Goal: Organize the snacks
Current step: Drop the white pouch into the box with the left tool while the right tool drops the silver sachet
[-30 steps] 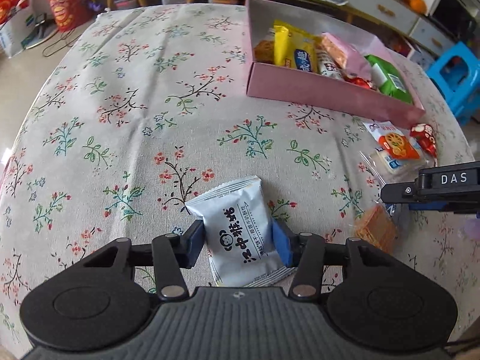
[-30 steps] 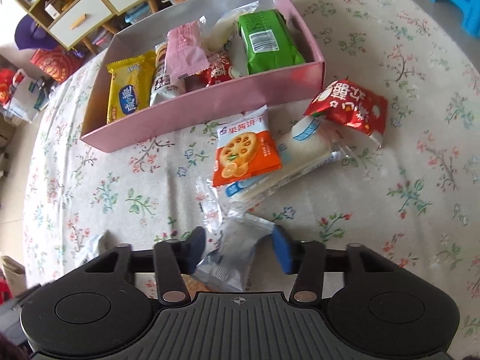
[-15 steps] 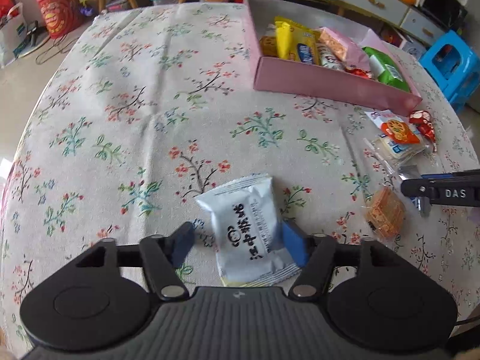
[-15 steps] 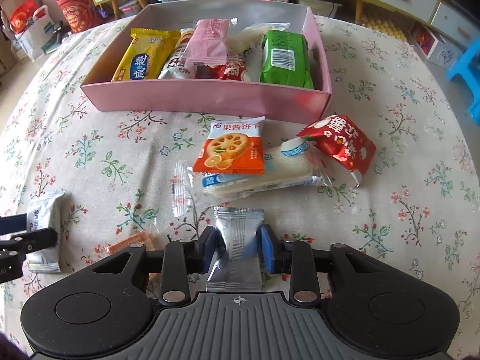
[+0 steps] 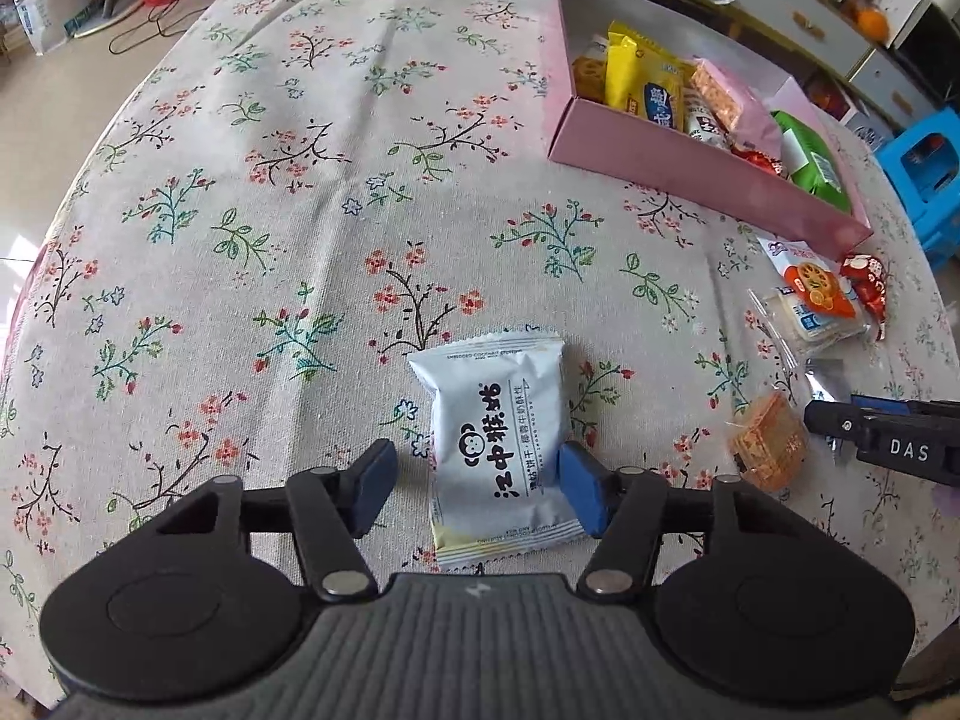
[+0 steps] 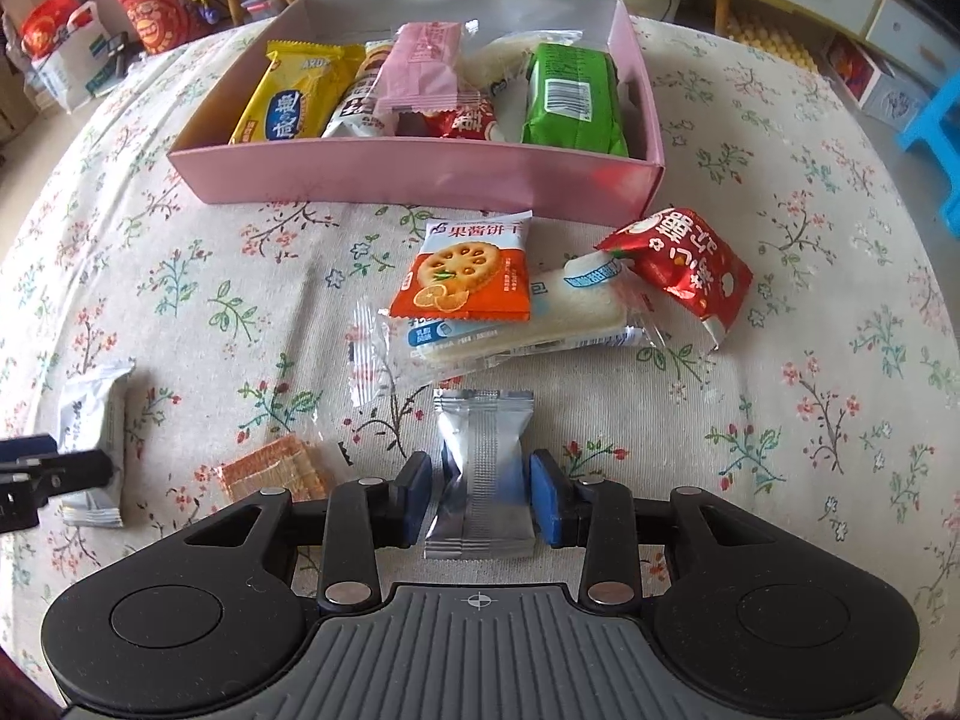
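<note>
Straddling a pale blue-white packet (image 5: 501, 441), the left gripper (image 5: 477, 489) has just been closing: its right pad touches the packet's edge, but the left pad stands clear with tablecloth showing in the gap, so nothing is clamped yet. The right gripper (image 6: 480, 495) has also been closing, around a silver foil packet (image 6: 480, 468); both blue pads sit against its crinkled sides, and I judge it pinched. Both packets lie on the floral tablecloth (image 5: 270, 210), well apart from the pink box (image 6: 414, 174), where a yellow bar, a pink wrapper and a green pack already lie.

The risks, as I judge them: the left jaws closing off-centre could shove the pillowy packet sideways rather than trap it, and slick film may slip when lifted. The foil packet is gripped low on a puffy body, so it could swing or squirt out. A clear-wrapped orange cracker (image 6: 273, 468) lies just beside the right gripper and could be dragged along.

Readable writing: large black Chinese characters with a monkey-face logo on the blue-white packet, plus small English along its top, too fine to read surely. An orange biscuit packet (image 6: 465, 270) bears "果酱饼干". "DAS" shows on the right gripper's body in the left wrist view. The yellow bar shows "ARD".
</note>
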Demonstrator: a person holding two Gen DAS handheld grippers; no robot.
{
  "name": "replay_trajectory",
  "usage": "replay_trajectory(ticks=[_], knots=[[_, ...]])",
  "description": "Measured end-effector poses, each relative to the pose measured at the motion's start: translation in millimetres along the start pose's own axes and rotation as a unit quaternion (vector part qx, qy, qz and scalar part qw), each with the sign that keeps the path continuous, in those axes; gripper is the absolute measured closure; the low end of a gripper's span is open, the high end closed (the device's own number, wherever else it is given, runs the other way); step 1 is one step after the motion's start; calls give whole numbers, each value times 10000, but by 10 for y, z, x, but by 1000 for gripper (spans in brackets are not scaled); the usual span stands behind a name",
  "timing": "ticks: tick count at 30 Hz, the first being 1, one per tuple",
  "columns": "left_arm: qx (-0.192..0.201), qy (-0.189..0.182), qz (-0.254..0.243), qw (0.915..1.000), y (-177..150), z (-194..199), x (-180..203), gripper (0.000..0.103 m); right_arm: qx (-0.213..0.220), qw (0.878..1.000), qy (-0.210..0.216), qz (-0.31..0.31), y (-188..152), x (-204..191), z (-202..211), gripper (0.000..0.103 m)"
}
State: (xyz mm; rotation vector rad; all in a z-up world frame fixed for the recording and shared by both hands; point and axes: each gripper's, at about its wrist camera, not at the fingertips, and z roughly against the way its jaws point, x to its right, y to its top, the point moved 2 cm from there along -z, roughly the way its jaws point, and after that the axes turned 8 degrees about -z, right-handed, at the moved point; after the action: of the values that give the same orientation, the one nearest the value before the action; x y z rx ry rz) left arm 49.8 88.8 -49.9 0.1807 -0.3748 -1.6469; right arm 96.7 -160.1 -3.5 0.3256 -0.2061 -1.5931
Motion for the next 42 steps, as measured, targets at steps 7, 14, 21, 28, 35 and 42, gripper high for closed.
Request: replay_trajectory(ticks=[7,14,21,28,35,42], knots=[[46,-146,56,9999,52,-6,14,64,-98,9997,198,-36,18,10,12,77],[175,-430,198,9987,90,47,-16,65,-160,9977,523,-399,101,105,62,77],[342,-633,313,9969,143,114,-6,65,-83,9944,815,-663,200,174,145,77],[640,-878,466,9930,282,185,-29,65,60,9869,1243,-1027,348,268,238,77],[1027,-1105,550,9870,488,180,-31,65,514,9776,1531,-1347,583,388,267,77],[1338,-838,305,9870,836,186,25,65,845,9603,1932,-1825,891,541,216,77]])
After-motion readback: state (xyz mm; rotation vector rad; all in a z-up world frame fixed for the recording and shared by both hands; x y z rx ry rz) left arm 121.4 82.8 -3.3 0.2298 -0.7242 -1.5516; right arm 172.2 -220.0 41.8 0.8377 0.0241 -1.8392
